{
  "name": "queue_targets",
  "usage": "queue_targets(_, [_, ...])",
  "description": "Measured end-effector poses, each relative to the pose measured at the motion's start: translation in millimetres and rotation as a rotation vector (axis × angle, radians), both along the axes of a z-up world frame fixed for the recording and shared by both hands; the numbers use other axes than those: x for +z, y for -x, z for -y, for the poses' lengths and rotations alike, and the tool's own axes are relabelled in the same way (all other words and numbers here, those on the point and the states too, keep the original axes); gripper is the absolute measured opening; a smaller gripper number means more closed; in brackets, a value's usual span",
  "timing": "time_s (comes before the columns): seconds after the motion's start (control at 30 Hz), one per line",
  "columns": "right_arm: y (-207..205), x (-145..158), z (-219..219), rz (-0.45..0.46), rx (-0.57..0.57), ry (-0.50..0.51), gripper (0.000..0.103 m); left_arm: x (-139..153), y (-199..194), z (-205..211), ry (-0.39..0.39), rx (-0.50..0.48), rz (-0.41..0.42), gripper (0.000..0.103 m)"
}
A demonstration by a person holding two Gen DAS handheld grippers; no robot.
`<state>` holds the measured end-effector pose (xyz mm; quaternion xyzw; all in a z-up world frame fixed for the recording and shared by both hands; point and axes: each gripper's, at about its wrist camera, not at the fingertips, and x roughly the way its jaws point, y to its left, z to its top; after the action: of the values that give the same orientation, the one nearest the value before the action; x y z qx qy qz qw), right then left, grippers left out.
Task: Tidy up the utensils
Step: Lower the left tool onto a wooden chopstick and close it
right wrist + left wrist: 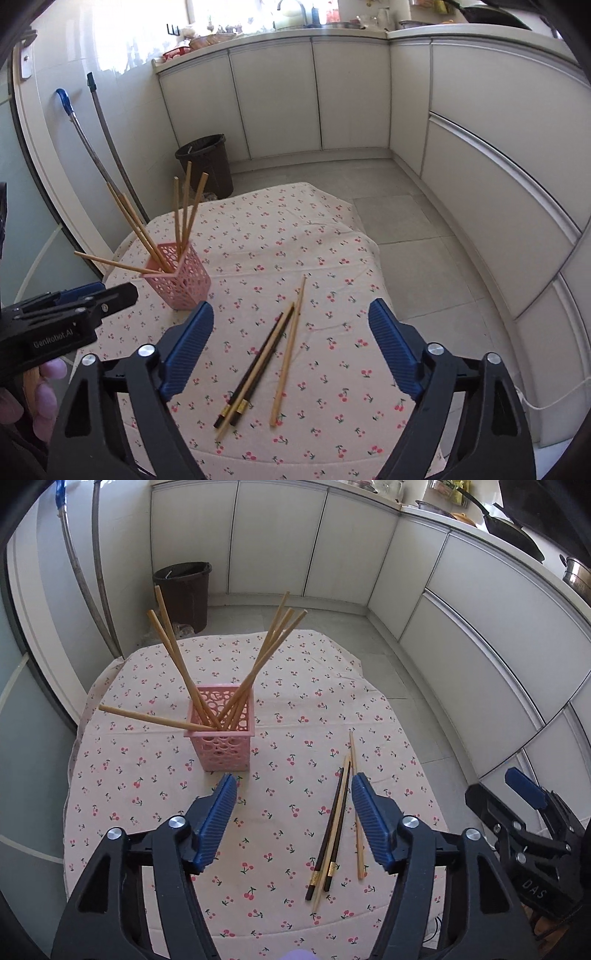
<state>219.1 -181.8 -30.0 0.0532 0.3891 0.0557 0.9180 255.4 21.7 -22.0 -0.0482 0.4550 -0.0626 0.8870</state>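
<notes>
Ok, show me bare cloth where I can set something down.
Free: the cherry-print tablecloth beyond the loose chopsticks, right of the pink perforated plastic holder; also the near-left cloth below that holder. Crowded: around the chopsticks, and over the holder where bamboo sticks splay.

Home kitchen, white cabinets (280,96) wrapping the corner under a counter (295,31), sink tap (291,7) by a bright window, frying pan (509,528) and pots on top, brown bin (205,162) on tiled floor, cherry-print tablecloth (295,240)
</notes>
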Motion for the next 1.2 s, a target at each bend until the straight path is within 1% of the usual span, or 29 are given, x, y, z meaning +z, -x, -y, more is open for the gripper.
queue_targets(0.13, [5,-24,18,-0.104,-0.014,0.034,0.096,-20,-13,9,0.001,-0.002,-0.075,0.076])
queue_targets(0.2, [9,-34,27,-0.143,-0.027,0.041,0.096,-31,-20,15,0.002,-0.013,-0.119,0.078])
queue_targets(0.37, [10,-46,47,-0.201,-0.042,-0.024,0.096,-62,-43,41,0.012,-0.053,-0.230,0.079])
queue_targets(0.43, [10,-50,51,-0.221,-0.044,-0.056,0.096,-72,-55,55,0.005,-0.076,-0.260,0.079])
queue_targets(0.47, [9,-51,53,-0.227,-0.042,-0.070,0.096,-76,-62,63,-0.018,-0.093,-0.266,0.079])
queue_targets(0.57, [8,-54,55,-0.242,-0.039,-0.087,0.096,-91,-85,89,-0.141,-0.161,-0.275,0.079])
queue_targets(0.6, [7,-55,56,-0.245,-0.043,-0.089,0.096,-97,-92,95,-0.171,-0.176,-0.277,0.079])
queue_targets(0.67, [6,-55,58,-0.251,-0.049,-0.100,0.096,-111,-107,98,-0.193,-0.174,-0.305,0.079])
queue_targets(0.77, [3,-56,61,-0.263,-0.048,-0.130,0.096,-130,-126,99,-0.183,-0.171,-0.353,0.077])
queue_targets(0.8, [3,-57,61,-0.268,-0.046,-0.135,0.096,-135,-131,100,-0.187,-0.173,-0.358,0.074])
queue_targets(0.93, [0,-58,60,-0.277,-0.043,-0.142,0.096,-149,-145,107,-0.216,-0.186,-0.360,0.057])
queue_targets(1.03, [-2,-61,60,-0.287,-0.044,-0.147,0.096,-152,-151,108,-0.193,-0.177,-0.365,0.049])
queue_targets(1.07, [-3,-62,60,-0.294,-0.045,-0.150,0.096,-153,-152,108,-0.187,-0.174,-0.368,0.049])
queue_targets(1.2, [-5,-65,61,-0.310,-0.040,-0.168,0.096,-157,-156,112,-0.209,-0.175,-0.369,0.044])
